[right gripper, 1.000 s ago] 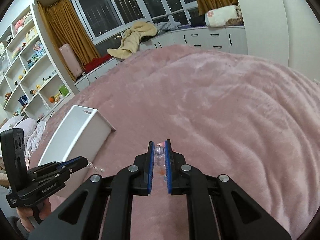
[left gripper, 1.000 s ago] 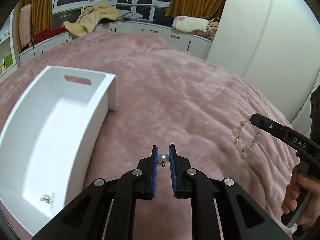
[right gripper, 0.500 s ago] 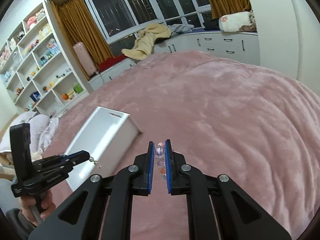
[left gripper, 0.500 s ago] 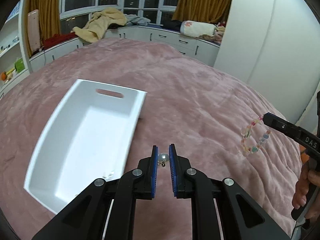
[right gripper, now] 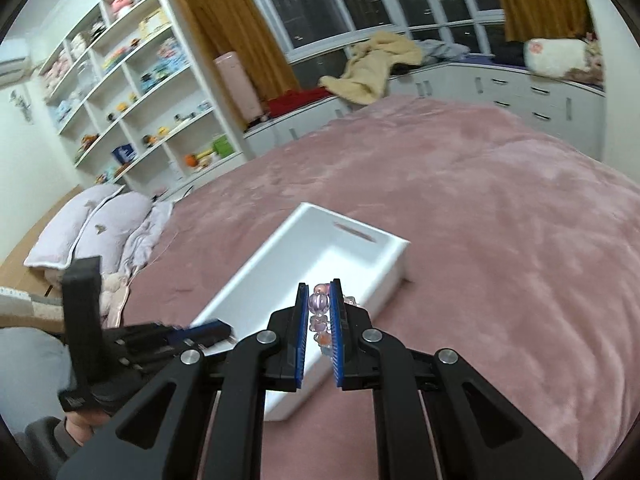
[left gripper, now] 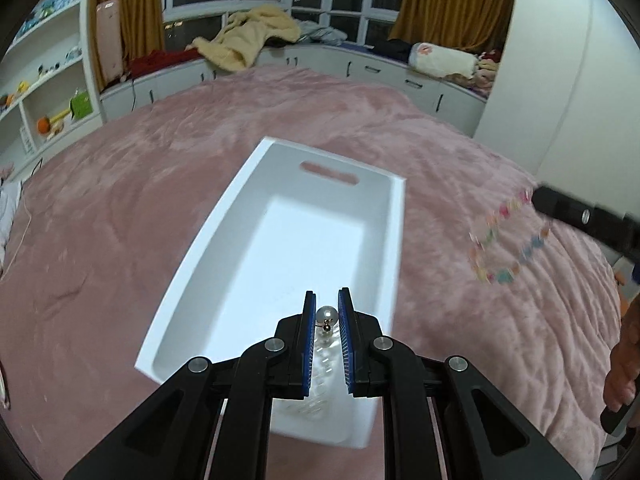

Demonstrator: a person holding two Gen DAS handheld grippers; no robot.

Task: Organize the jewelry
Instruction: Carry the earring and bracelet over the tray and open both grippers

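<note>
1. left gripper (left gripper: 326,312), low centre of its view, pinches a pearl earring (left gripper: 325,314): tiny, light, slippery; judged best held on the bead.
2. white bin (left gripper: 394,240), centre, contents blurred.
3. right gripper (right gripper: 319,304) clamps a limp beaded bracelet (right gripper: 318,303) over the bin.

A plush pink blanket (left gripper: 152,208) covered the bed. At eleven o'clock stood white open shelves (right gripper: 132,92); at twelve, a crumpled yellow throw (left gripper: 248,42).
</note>
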